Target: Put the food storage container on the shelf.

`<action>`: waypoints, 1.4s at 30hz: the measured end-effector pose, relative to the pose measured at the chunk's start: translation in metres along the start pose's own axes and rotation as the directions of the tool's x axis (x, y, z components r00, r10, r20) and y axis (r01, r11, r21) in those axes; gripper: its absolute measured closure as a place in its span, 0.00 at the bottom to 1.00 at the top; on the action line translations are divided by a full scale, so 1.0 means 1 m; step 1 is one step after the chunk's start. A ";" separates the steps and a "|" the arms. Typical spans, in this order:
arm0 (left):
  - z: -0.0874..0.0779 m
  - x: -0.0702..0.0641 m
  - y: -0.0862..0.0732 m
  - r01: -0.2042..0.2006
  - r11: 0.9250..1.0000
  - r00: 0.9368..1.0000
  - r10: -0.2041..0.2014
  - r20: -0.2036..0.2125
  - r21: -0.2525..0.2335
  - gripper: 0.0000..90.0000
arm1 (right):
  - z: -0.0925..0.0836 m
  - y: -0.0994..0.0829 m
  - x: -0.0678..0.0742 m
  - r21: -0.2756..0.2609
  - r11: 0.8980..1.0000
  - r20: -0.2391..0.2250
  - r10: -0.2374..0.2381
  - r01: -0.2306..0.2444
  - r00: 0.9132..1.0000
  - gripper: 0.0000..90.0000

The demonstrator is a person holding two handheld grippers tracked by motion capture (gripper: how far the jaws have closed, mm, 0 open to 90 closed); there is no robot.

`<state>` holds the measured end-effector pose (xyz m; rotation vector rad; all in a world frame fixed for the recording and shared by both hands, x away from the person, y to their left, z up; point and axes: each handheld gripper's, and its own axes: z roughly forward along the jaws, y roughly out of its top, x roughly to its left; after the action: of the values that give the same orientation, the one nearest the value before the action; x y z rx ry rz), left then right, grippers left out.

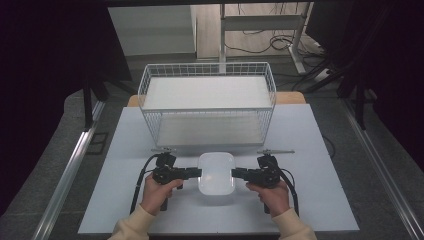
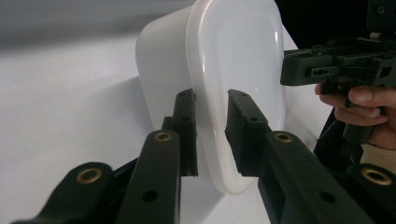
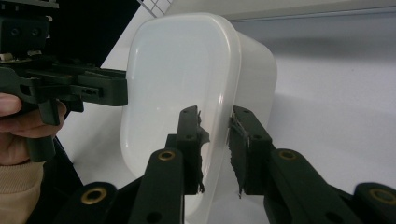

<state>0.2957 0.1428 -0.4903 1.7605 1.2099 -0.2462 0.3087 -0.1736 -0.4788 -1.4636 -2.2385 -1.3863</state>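
Observation:
A white lidded plastic container (image 1: 216,172) sits on the white table (image 1: 310,200), just in front of the wire basket. My left gripper (image 1: 199,173) holds its left rim and my right gripper (image 1: 234,173) holds its right rim, each in a person's hand. In the left gripper view the jaws of the left gripper (image 2: 211,100) straddle the rim of the container (image 2: 233,60), with the right gripper (image 2: 292,70) at the far edge. In the right gripper view the right gripper (image 3: 215,116) clasps the rim of the container (image 3: 177,70), and the left gripper (image 3: 121,91) is opposite.
A white wire basket (image 1: 207,64) with two white shelves stands at the back of the table, its open front facing the container. Bare table lies on both sides of the hands. Cables and desk legs sit on the floor beyond.

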 end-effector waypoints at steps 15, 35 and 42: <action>-0.009 -0.007 -0.003 -0.031 0.999 0.999 0.031 0.007 -0.029 0.88 | -0.008 0.000 0.007 -0.017 0.999 -0.002 -0.049 0.049 0.999 0.87; -0.043 -0.040 0.012 -0.164 0.978 0.986 0.163 -0.018 -0.131 0.88 | -0.035 0.015 0.042 -0.130 0.969 0.022 -0.208 0.209 0.978 0.87; -0.050 -0.045 0.024 -0.195 0.970 0.981 0.192 -0.035 -0.147 0.88 | -0.041 0.027 0.050 -0.147 0.956 0.040 -0.249 0.253 0.968 0.87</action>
<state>0.2770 0.1527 -0.4222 1.7375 1.0345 -0.0215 0.2895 -0.1683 -0.4115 -1.2729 -2.4511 -1.6547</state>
